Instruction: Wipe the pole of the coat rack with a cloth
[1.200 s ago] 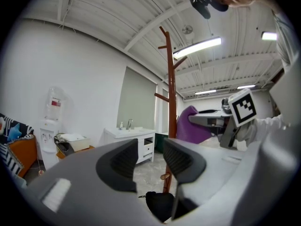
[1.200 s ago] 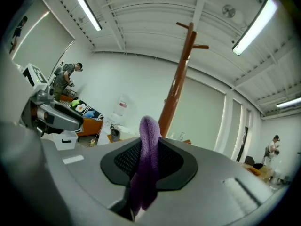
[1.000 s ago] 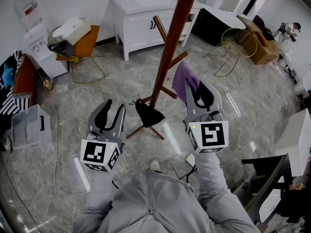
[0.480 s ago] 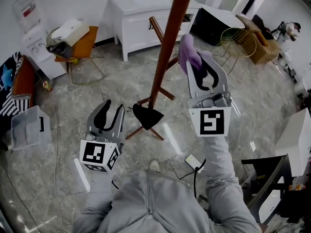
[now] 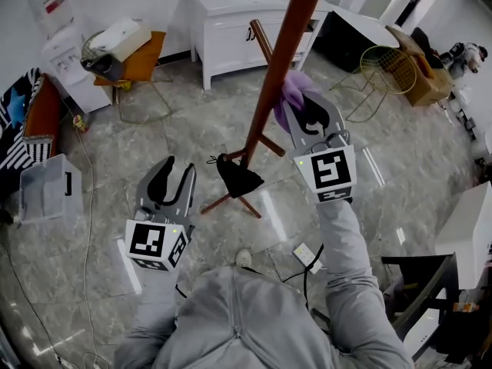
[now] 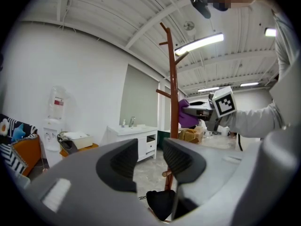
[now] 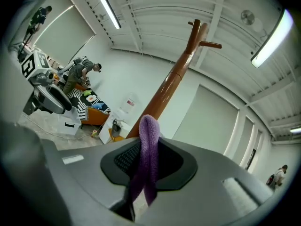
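Observation:
The brown wooden coat rack pole [image 5: 278, 75] rises from its crossed feet on the floor toward the head camera. My right gripper [image 5: 294, 104] is shut on a purple cloth [image 5: 290, 91], which is pressed against the pole's right side about halfway up. In the right gripper view the cloth [image 7: 147, 147] hangs folded between the jaws, with the pole [image 7: 170, 86] just behind it. My left gripper [image 5: 172, 181] is held low to the left of the rack, open and empty. From there I see the pole [image 6: 174, 98] and the cloth [image 6: 187, 115] on it.
A black bag-like lump [image 5: 237, 178] lies on the rack's feet. Behind stand a white vanity cabinet [image 5: 223, 29], a yellow wire chair [image 5: 382, 69] and an orange chair with a box [image 5: 127, 48]. A translucent storage box [image 5: 42, 194] and floor cables are at left.
My right gripper has carried the purple cloth up and leftward until it meets the pole. The left gripper has hardly moved.

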A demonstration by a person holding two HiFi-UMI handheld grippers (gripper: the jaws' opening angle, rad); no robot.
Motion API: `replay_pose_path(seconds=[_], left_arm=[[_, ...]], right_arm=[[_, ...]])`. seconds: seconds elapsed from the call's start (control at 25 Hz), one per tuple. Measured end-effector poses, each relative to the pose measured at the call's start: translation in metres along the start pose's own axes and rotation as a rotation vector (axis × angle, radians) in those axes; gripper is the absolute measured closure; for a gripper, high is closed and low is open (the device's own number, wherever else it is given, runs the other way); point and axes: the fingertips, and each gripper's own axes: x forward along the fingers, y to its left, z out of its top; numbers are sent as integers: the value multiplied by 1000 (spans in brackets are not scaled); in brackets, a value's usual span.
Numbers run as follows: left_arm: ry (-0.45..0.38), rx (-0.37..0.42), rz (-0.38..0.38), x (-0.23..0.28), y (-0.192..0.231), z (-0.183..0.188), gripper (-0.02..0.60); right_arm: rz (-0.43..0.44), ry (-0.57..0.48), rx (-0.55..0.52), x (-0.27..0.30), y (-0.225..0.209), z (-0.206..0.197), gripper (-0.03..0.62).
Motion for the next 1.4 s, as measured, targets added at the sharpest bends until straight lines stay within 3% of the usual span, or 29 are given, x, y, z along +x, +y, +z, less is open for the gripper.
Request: replay_pose_path(seconds=[0.32, 0.92, 1.4], left_arm=[[13, -1, -15, 5, -6, -4, 411], [22, -2, -42, 13, -17, -6, 411], [21, -1, -45, 13, -19, -7, 411]], right_arm=[[-9, 32, -55, -10, 9, -18, 526], [-250, 103, -171, -37, -64, -36, 526], [-378, 150, -162, -69, -108, -48, 526]])
